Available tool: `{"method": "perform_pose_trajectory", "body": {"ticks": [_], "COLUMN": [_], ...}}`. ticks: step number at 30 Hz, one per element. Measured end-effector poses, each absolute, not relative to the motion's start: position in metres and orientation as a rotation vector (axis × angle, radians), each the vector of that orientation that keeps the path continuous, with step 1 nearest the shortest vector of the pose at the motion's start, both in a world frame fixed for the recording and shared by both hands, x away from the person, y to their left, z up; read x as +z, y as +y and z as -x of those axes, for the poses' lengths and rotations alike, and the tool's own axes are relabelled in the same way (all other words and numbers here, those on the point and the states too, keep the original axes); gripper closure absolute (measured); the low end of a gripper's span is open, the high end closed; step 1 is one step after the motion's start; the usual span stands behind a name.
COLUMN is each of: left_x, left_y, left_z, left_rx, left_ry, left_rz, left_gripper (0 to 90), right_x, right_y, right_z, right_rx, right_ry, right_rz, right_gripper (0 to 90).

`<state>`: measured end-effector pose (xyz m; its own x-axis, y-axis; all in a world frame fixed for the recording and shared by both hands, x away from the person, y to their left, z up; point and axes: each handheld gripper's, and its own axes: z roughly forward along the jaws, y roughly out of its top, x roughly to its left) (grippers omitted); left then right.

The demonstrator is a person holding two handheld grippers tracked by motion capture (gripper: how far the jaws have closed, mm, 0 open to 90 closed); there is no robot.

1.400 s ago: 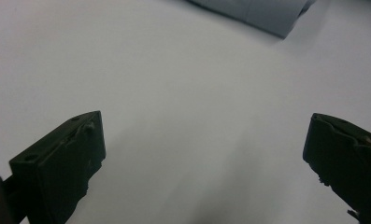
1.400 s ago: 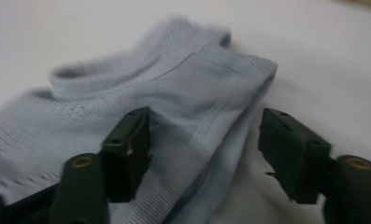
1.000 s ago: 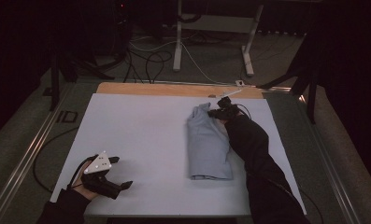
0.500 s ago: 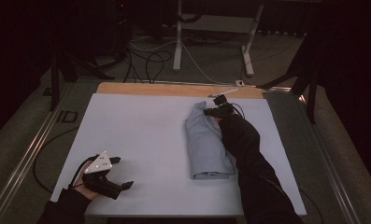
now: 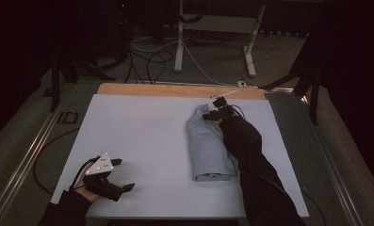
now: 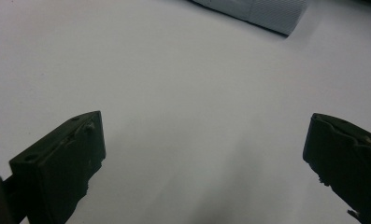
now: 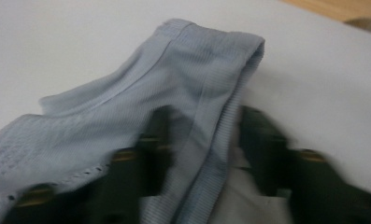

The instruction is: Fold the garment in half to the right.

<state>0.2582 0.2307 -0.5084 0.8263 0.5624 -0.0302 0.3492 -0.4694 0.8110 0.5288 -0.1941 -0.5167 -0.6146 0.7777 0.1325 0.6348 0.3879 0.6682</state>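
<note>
Two grippers worked at the white table (image 5: 142, 132). Right gripper (image 5: 214, 112) sat at the far end of the folded grey garment (image 5: 208, 146), its jaws just opened partway with the ribbed hem (image 7: 220, 140) lying loose between them (release step, apparently). Next move likely called for withdrawing clear of the cloth. Left gripper (image 5: 121, 181) rested wide open, well apart.

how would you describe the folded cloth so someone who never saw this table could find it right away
Start from the white table top with a wooden strip along its far edge. On its right half lies a pale blue-grey folded garment, long and narrow, running from near to far. It is the one soft thing on the board, its ribbed far hem between the right gripper fingers.
</note>
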Motion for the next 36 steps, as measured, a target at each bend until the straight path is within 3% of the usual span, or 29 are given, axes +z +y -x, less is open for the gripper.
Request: {"method": "perform_pose_trajectory", "body": {"ticks": [2, 4, 5, 8, 9, 21, 28, 29, 32, 36], "left_x": [-0.508, -0.508, -0.507, -0.507, -0.507, -0.508, -0.507, -0.507, -0.508, -0.507], "left_y": [0.231, 0.232, 0.231, 0.231, 0.231, 0.23, 0.23, 0.231, 0.231, 0.23], "left_z": [-0.258, -0.258, -0.258, -0.257, -0.257, -0.257, -0.257, -0.257, -0.257, -0.257], "left_rx": [0.302, 0.305, 0.308, 0.309, 0.311, 0.302, 0.3, 0.302, 0.3, 0.3], "left_ry": [0.67, 0.67, 0.666, 0.668, 0.666, 0.661, 0.661, 0.663, 0.659, 0.655], "left_rz": [-2.101, -2.101, -2.108, -2.106, -2.108, -2.104, -2.102, -2.1, -2.103, -2.105], "left_gripper": [0.6, 0.6, 0.6, 0.6, 0.6, 0.6, 0.6, 0.6, 0.6, 0.5], "right_x": [-0.508, -0.504, -0.496, -0.487, -0.48, -0.464, -0.456, -0.455, -0.455, -0.461], "right_y": [-0.195, -0.195, -0.198, -0.198, -0.198, -0.197, -0.201, -0.202, -0.204, -0.203], "right_z": [-0.525, -0.523, -0.519, -0.512, -0.503, -0.457, -0.428, -0.418, -0.401, -0.382], "right_rx": [1.079, 1.099, 1.153, 1.195, 1.231, 1.34, 1.369, 1.374, 1.405, 1.402], "right_ry": [2.435, 2.433, 2.441, 2.43, 2.437, 2.502, 2.52, 2.526, 2.539, 2.571], "right_rz": [-1.221, -1.218, -1.181, -1.152, -1.104, -0.959, -0.888, -0.862, -0.787, -0.705], "right_gripper": [33.2, 28.1, 18.0, 18.7, 14.2, 15.6, 36.3, 48.1, 67.1, 85.4]}}
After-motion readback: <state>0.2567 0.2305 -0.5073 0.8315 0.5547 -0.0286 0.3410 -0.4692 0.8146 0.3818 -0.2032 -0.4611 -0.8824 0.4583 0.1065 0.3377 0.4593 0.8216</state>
